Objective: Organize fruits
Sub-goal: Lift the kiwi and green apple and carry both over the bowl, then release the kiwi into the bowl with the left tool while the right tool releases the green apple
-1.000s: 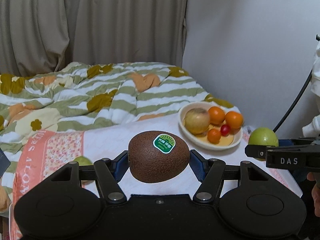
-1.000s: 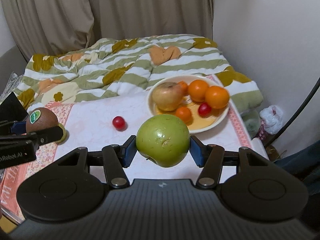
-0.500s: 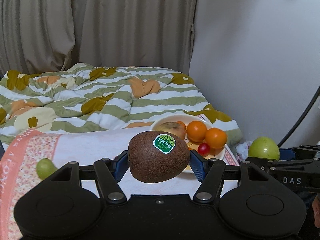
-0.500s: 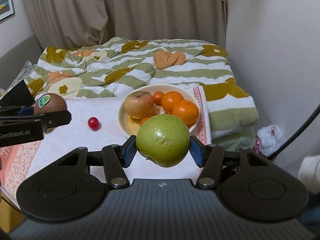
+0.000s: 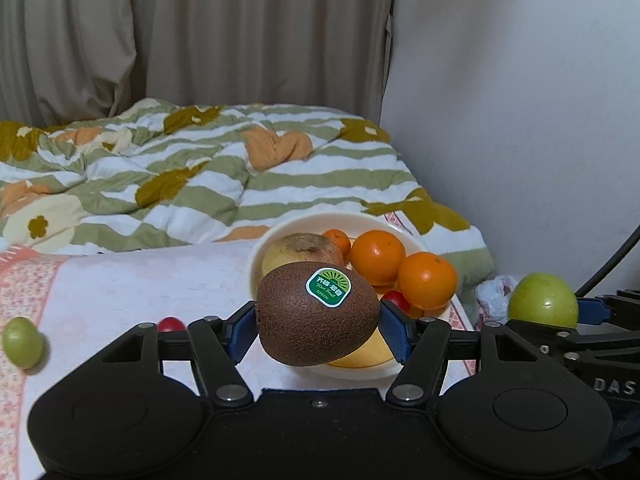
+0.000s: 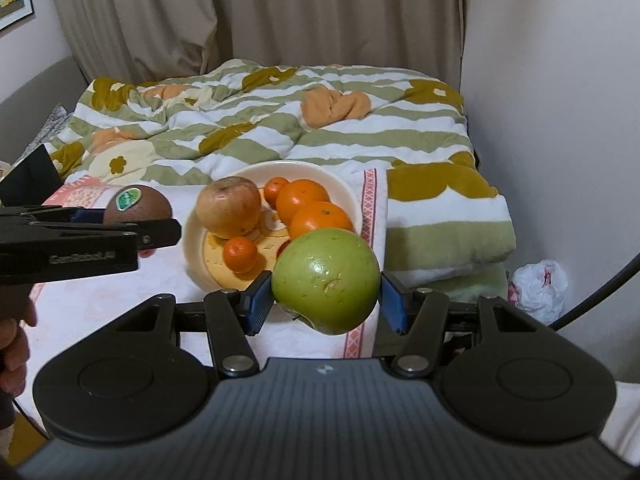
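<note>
Tongs level above the plate (image 6: 356,196): left (image 5: 318,322) clamps kiwi (image 5: 316,314), right (image 6: 326,300) clamps green apple (image 6: 325,280).

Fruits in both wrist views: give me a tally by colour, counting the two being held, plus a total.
Orange round citrus on the cream plate: 4
Red cherry tomatoes: 2, one on the plate, one off it
Green: 2, large green apple in right gripper, small green fruit
Brown fuzzy kiwi in left gripper: 1
Yellow-red apple: 1
Total: 10

Left tool (image 5: 318,326) and right tool (image 6: 326,300) each clamp a fruit, held level.
</note>
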Available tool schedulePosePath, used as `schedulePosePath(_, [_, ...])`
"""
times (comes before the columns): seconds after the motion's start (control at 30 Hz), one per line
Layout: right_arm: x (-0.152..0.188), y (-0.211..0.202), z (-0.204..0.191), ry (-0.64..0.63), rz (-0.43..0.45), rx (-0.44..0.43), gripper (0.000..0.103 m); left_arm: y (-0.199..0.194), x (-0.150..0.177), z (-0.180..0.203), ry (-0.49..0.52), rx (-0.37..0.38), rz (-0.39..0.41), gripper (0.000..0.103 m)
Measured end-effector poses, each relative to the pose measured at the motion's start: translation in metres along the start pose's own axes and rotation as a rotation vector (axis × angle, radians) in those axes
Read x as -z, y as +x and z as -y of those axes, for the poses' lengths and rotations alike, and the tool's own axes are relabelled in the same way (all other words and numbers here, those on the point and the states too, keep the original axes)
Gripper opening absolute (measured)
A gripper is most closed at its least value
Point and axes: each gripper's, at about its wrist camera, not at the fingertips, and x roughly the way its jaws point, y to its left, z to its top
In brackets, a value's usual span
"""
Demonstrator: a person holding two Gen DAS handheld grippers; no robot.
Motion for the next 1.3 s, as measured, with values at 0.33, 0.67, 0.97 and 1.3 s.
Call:
schedulePosePath(0.33, [0.003,0.027,0.010,0.039,-0.041,0.006,0.072,0.050,0.006,-0.005,0.021,-0.008,-0.068,0.068])
schedulePosePath(0.67, [0.005,0.026,0.012,0.080,-0.046,0.042,0.072,0.049,0.005,-0.002,0.067,-0.006,-0.043,0.103])
schedulePosePath(0.97, [-0.003,0.024,-0.008,0.047,-0.020,0.027,0.072,0.010,0.004,-0.032,-0.008,-0.004,-0.019,0.103])
schedulePosePath(1.3, [-0.009,0.051,-0.047,-0.032,-0.017,-0.026,0.072,-0.028,0.012,-0.050,-0.022,-0.043,0.019,0.103])
